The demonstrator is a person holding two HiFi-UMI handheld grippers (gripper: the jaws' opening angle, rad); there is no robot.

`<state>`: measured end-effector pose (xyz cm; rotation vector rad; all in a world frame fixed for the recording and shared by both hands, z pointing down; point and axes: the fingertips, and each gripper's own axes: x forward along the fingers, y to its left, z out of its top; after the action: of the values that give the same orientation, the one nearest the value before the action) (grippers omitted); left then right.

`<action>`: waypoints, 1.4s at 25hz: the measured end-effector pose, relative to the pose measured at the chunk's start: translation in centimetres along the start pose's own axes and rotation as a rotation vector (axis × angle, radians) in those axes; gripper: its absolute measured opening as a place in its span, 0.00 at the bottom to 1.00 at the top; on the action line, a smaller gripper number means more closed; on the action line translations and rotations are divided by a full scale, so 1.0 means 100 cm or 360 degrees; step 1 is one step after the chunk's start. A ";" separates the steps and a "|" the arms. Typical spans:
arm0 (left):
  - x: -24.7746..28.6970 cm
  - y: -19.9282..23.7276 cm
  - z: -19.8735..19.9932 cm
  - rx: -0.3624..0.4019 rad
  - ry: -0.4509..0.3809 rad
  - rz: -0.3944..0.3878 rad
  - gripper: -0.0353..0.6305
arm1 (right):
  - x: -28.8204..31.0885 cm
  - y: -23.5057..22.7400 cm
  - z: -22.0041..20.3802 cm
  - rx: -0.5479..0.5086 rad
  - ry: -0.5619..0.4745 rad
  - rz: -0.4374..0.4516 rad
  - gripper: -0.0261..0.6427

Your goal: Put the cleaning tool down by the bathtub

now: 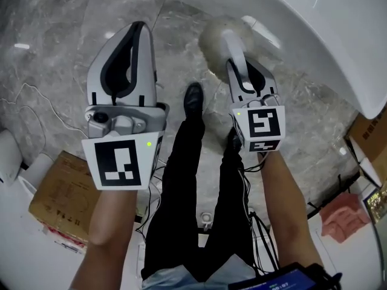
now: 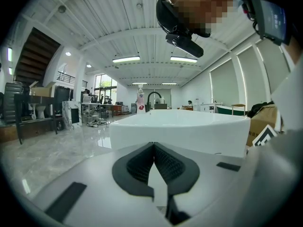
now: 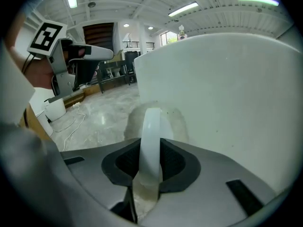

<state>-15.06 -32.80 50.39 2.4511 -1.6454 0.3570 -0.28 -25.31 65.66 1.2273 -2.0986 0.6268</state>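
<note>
The cleaning tool (image 1: 219,40) is a round beige sponge pad on a white curved handle (image 3: 150,141). My right gripper (image 1: 237,56) is shut on that handle, and the pad (image 3: 156,119) hangs just beyond the jaws, close to the white bathtub's (image 1: 320,35) outer wall (image 3: 227,93), above the marble floor. My left gripper (image 1: 138,35) hovers to the left with its jaws shut and nothing between them; in its own view the dark pads (image 2: 154,162) meet at the tips, facing the tub (image 2: 180,129).
The person's legs and black shoe (image 1: 193,98) stand between the grippers. A cardboard box (image 1: 57,195) sits at lower left, another box (image 1: 369,135) and a pink cloth (image 1: 341,216) at right. Cables (image 1: 36,101) trail over the grey marble floor.
</note>
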 end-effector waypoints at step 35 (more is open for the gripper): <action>0.008 0.026 -0.086 0.0000 0.0043 0.0052 0.08 | 0.140 -0.015 -0.126 -0.0271 0.0235 0.0193 0.18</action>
<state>-18.04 -32.15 58.83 2.4114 -1.6763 0.3927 -0.78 -25.88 84.52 0.9374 -2.0662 0.5607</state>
